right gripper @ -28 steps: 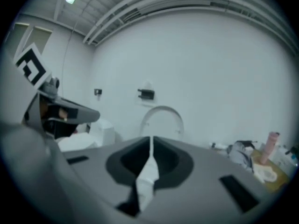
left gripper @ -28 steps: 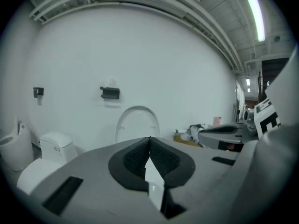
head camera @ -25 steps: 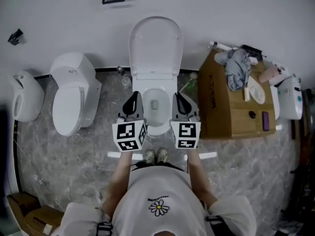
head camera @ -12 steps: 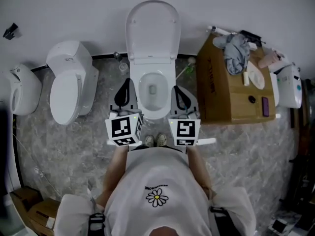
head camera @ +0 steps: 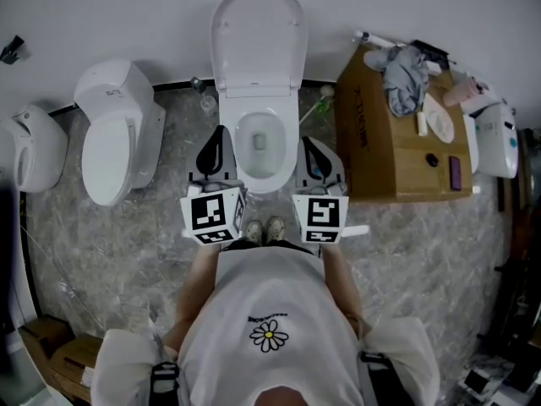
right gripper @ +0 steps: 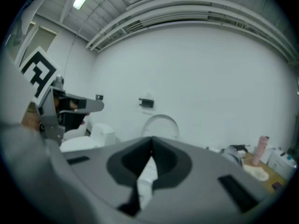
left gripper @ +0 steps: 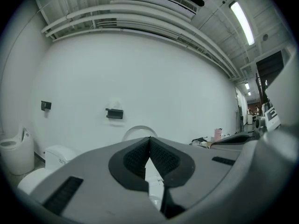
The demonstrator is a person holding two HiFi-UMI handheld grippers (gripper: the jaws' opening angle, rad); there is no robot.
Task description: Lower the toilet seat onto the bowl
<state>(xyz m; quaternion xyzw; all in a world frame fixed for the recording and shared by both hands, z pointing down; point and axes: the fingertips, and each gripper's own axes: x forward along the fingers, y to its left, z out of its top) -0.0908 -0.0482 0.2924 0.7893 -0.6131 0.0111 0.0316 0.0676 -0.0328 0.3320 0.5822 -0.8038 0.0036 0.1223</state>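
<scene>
The white toilet stands at the wall with its lid (head camera: 258,36) upright. A white ring (head camera: 239,149) lies around the bowl opening; I cannot tell whether it is the seat or the bare rim. My left gripper (head camera: 219,132) hangs by the bowl's left side and my right gripper (head camera: 307,142) by its right side, and neither touches the bowl. Both are shut with nothing between the jaws. In the left gripper view the closed tips (left gripper: 150,140) point at the raised lid (left gripper: 136,131). The right gripper view shows the same: closed tips (right gripper: 151,150) and the lid (right gripper: 161,122) ahead.
A second white toilet (head camera: 118,129) stands to the left, with a white fixture (head camera: 30,155) beyond it. On the right a brown cabinet (head camera: 397,155) carries a grey cloth (head camera: 406,79) and small items. A brush (head camera: 314,113) lies beside the bowl. The person's shoes (head camera: 262,229) are in front of it.
The toilet has slid higher in the head view. Both grippers sit a little further back from the bowl, toward the person. Both stay closed and empty.
</scene>
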